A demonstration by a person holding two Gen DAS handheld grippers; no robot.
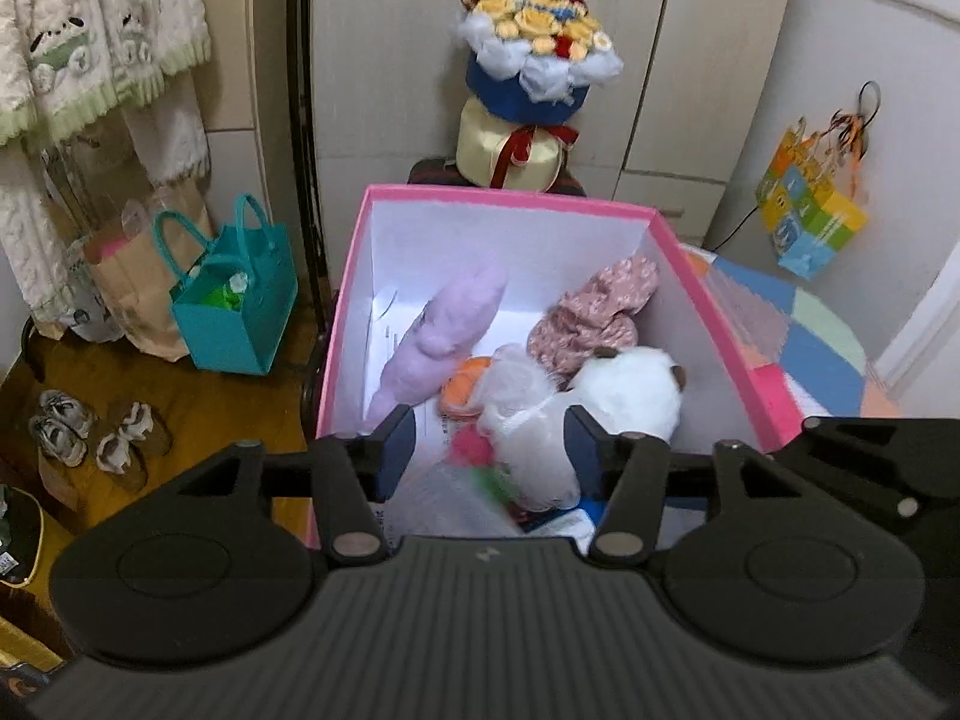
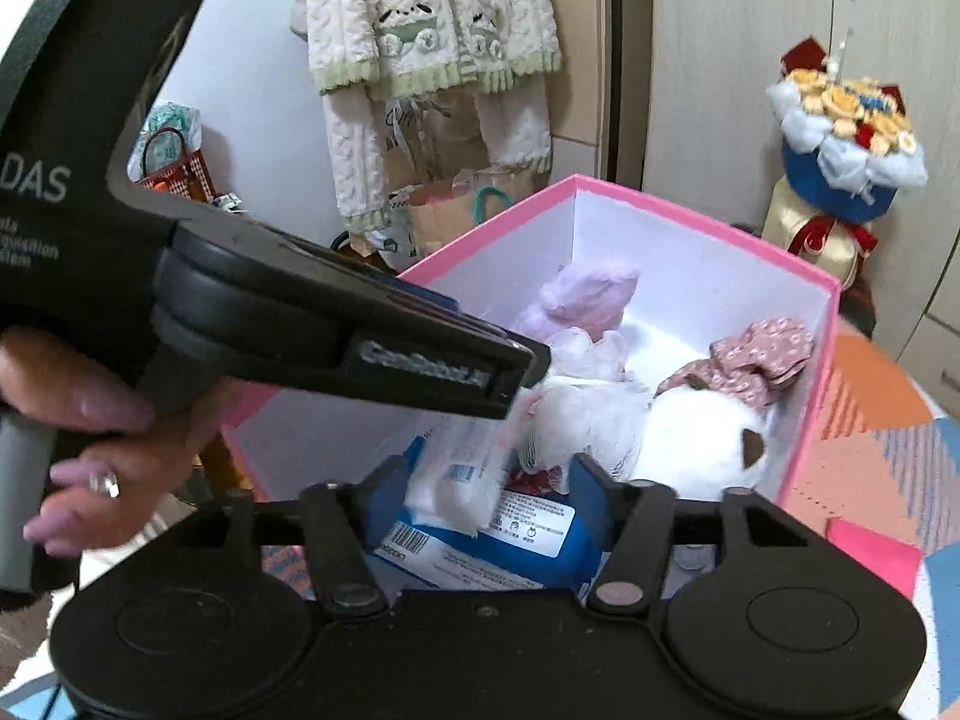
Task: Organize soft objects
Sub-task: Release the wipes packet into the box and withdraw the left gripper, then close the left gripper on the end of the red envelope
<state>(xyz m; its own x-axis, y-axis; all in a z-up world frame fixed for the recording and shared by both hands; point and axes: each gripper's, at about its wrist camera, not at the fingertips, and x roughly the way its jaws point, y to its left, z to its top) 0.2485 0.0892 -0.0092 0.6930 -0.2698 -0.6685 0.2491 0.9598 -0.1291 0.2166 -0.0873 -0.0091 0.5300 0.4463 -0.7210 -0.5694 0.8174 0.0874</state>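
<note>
Two tongs hang over the pink box (image 1: 726,324). "DAS" reads on the left tongs (image 2: 516,384) body; other lettering there is too blurred. Left tongs (image 1: 489,444) gape wide above a white plush toy (image 1: 624,390), holding nothing. Right tongs (image 2: 486,480) stand open over a blue barcoded wipes pack (image 2: 480,546), empty.

Pink box (image 1: 714,312): matt cardboard, white paper lining. White toy (image 1: 630,390): fluffy plush. Wipes pack (image 2: 504,546): glossy plastic film. Left gripper (image 1: 489,450): matt black plastic.
</note>
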